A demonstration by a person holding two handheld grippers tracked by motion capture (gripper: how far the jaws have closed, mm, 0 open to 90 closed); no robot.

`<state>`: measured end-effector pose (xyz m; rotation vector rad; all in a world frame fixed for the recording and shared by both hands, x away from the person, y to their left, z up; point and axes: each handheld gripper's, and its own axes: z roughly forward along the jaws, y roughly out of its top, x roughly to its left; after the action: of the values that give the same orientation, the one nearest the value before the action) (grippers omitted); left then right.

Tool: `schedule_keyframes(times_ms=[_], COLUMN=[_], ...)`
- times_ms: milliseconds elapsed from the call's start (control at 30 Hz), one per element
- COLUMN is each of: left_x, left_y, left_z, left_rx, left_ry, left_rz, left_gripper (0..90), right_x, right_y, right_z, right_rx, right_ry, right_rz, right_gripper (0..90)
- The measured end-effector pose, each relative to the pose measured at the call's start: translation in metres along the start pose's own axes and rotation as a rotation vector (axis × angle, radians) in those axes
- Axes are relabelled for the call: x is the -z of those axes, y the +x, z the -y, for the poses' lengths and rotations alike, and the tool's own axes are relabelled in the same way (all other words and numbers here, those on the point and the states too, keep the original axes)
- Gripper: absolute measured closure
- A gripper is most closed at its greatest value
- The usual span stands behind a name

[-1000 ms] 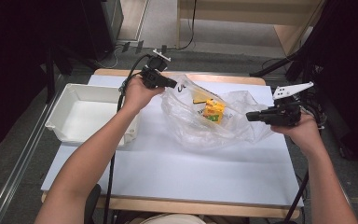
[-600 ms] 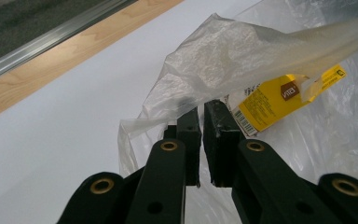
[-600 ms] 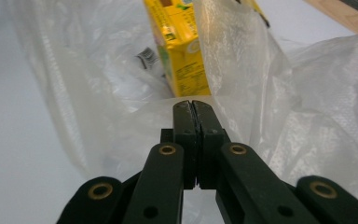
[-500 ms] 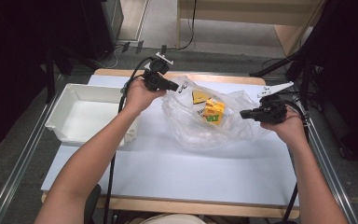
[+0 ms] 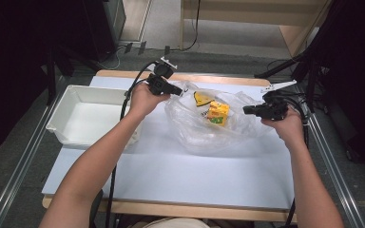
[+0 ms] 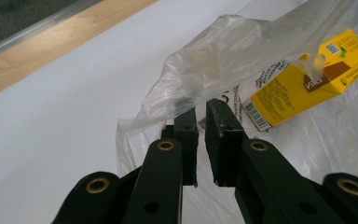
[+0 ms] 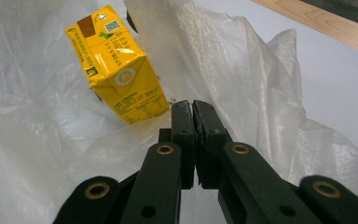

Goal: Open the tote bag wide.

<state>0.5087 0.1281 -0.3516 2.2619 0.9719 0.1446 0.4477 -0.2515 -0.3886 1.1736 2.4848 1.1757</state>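
Observation:
A clear plastic bag (image 5: 218, 135) lies crumpled on the white table (image 5: 171, 175). Inside it are a yellow drink carton (image 5: 217, 113) and a flat yellow wedge (image 5: 202, 98). My left gripper (image 5: 178, 91) is at the bag's far left edge. In the left gripper view its jaws (image 6: 201, 109) are pinched on a fold of the bag (image 6: 223, 60), with the carton (image 6: 303, 79) beyond. My right gripper (image 5: 246, 110) is at the bag's right side. Its jaws (image 7: 193, 109) are shut on the film of the bag (image 7: 242, 70), just in front of the carton (image 7: 116, 70).
A white plastic tray (image 5: 66, 128) sits at the table's left, beside my left forearm. The table's wooden edge (image 5: 218, 78) runs along the far side. Cables trail from both grippers. A metal rail (image 5: 335, 161) borders the right side.
My right gripper has moved left, toward the carton, bringing the bag's right side with it. The left gripper has stayed at the bag's far left edge.

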Motion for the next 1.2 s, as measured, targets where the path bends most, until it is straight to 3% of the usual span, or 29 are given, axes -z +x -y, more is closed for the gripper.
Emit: schedule_keyframes(times_ms=[100, 267, 700, 800, 900, 1200], left_x=[-0.005, -0.013, -0.030, -0.036, -0.042, -0.048], left_y=[0.001, 0.006, 0.011, 0.014, 0.016, 0.011], left_z=[0.004, 0.011, 0.017, 0.023, 0.027, 0.029], left_rx=[0.018, 0.041, 0.060, 0.102, 0.095, 0.099], left_ry=[-0.016, 0.000, 0.005, -0.012, 0.020, -0.005], left_rz=[0.004, -0.004, -0.019, 0.001, -0.022, -0.016], left_gripper=[83.8, 83.9, 83.8, 83.8, 83.5, 81.6], right_x=[-0.002, -0.005, -0.019, -0.023, -0.026, -0.027], right_y=[-0.001, 0.001, -0.006, -0.008, -0.011, -0.002], right_z=[0.002, 0.001, 0.011, 0.018, 0.022, 0.019], right_rx=[-0.014, -0.008, -0.044, -0.056, -0.075, -0.058], right_ry=[-0.012, -0.025, -0.010, -0.006, -0.008, -0.053], right_rz=[-0.005, -0.002, 0.029, 0.038, 0.028, -0.004], right_gripper=[89.0, 89.4, 90.0, 90.0, 90.0, 90.0])
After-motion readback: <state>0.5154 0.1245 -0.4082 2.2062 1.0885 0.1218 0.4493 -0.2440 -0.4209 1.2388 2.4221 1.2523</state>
